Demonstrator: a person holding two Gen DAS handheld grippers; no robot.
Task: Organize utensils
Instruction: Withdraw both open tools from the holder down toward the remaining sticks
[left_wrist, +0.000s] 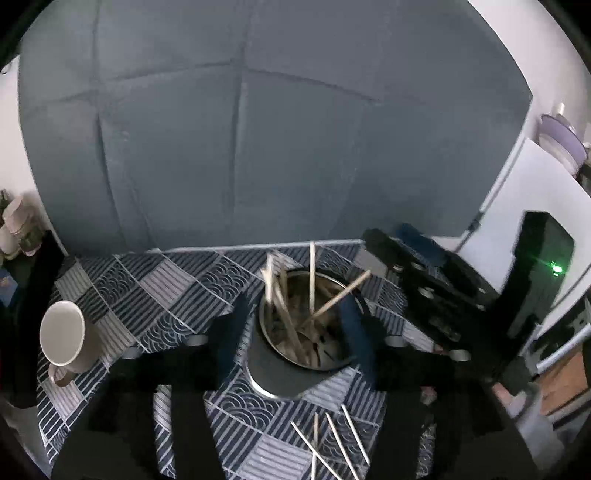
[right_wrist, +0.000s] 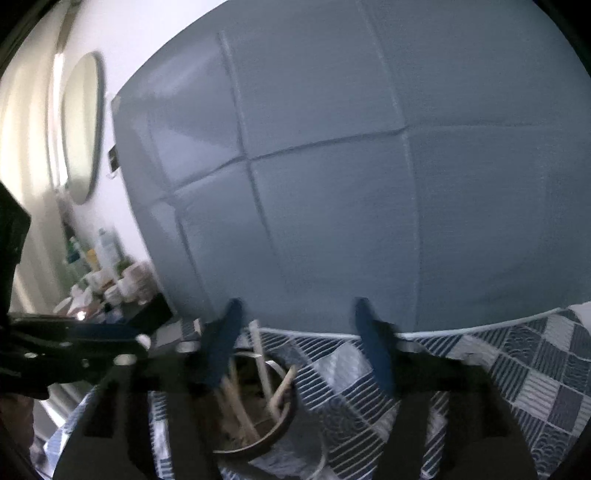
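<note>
A dark metal utensil cup (left_wrist: 291, 373) stands on the patterned tablecloth (left_wrist: 166, 291) with several wooden chopsticks (left_wrist: 284, 314) leaning in it. My left gripper (left_wrist: 295, 314) is open, one blue finger on each side of the cup, not pressing on it. More loose chopsticks (left_wrist: 332, 443) lie on the cloth in front of the cup. My right gripper (right_wrist: 295, 317) is open and empty, hovering just above and beside the same cup (right_wrist: 258, 439); it shows as a black body in the left wrist view (left_wrist: 424, 288).
A white mug (left_wrist: 64, 336) lies on its side at the cloth's left. A grey-blue panelled backdrop (left_wrist: 258, 147) stands behind the table. A black device with a green light (left_wrist: 543, 273) is at the right. Bottles and jars (right_wrist: 107, 277) crowd a shelf at the left.
</note>
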